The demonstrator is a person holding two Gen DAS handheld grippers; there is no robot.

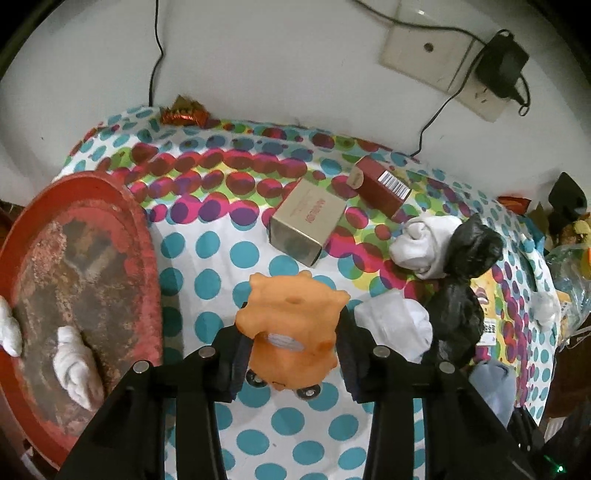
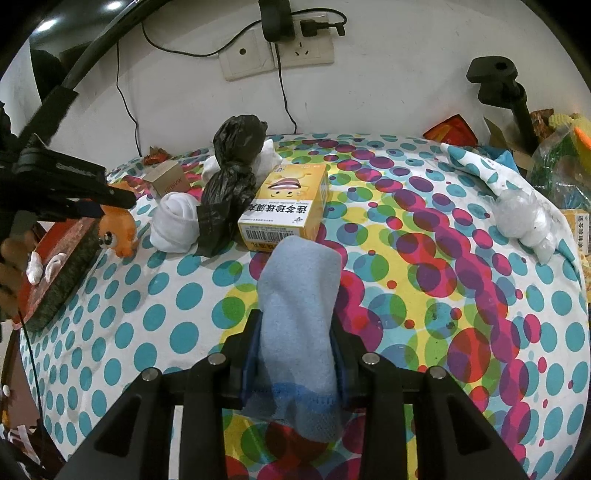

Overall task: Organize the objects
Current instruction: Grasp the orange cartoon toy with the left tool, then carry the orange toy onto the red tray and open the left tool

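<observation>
left gripper [image 1: 291, 354] hides orange toy's [image 1: 291, 314] face; right gripper [image 2: 295, 354] clamps blue sock [image 2: 299, 295].

A lived-in home room is indicated by a table [image 2: 480, 332] covered with a bright polka-dot cloth and pushed against a white wall. Wall sockets [image 2: 277, 55] with a plugged-in adapter [image 2: 275, 18] are seen at 12 o'clock. Rolled socks [image 2: 173, 218], a medicine box [image 2: 284, 206] and cluttered bags [image 2: 554, 166] at 2 o'clock are scattered about.

Bright indoor light, fisheye warp, dark corners
</observation>
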